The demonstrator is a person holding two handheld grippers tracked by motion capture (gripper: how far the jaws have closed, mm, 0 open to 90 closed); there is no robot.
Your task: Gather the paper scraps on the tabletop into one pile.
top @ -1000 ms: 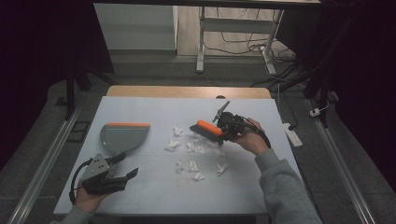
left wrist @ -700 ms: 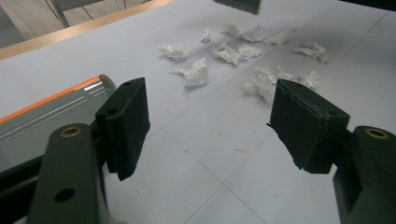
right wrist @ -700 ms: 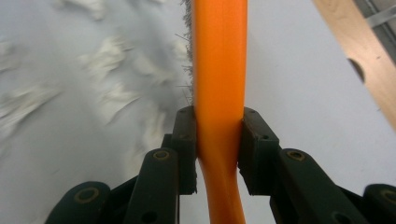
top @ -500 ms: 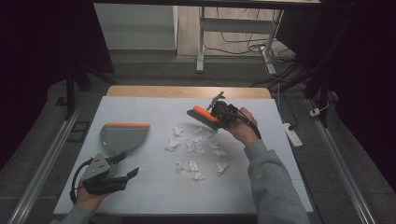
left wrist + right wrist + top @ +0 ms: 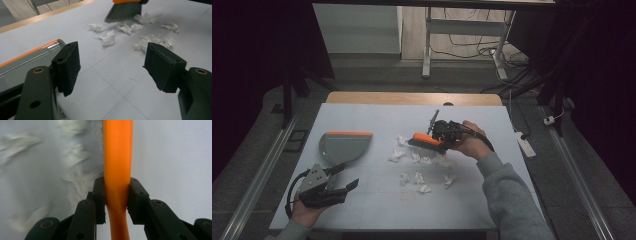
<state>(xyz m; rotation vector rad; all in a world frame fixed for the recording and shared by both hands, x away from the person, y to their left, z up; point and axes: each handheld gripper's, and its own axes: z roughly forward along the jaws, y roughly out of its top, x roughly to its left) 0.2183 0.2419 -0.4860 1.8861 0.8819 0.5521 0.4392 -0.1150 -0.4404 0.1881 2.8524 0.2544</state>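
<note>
At the lower left of the high view the left gripper (image 5: 343, 186) rested on the white table (image 5: 377, 210) with its jaws wide apart and nothing between them. Just above it lay the grey, orange-edged dustpan (image 5: 343, 145). Farther up, right of centre, the right gripper (image 5: 441, 135) had its jaws clamped on the orange brush (image 5: 428, 141), whose bristles touched the scattered paper scraps (image 5: 418, 176).
</note>
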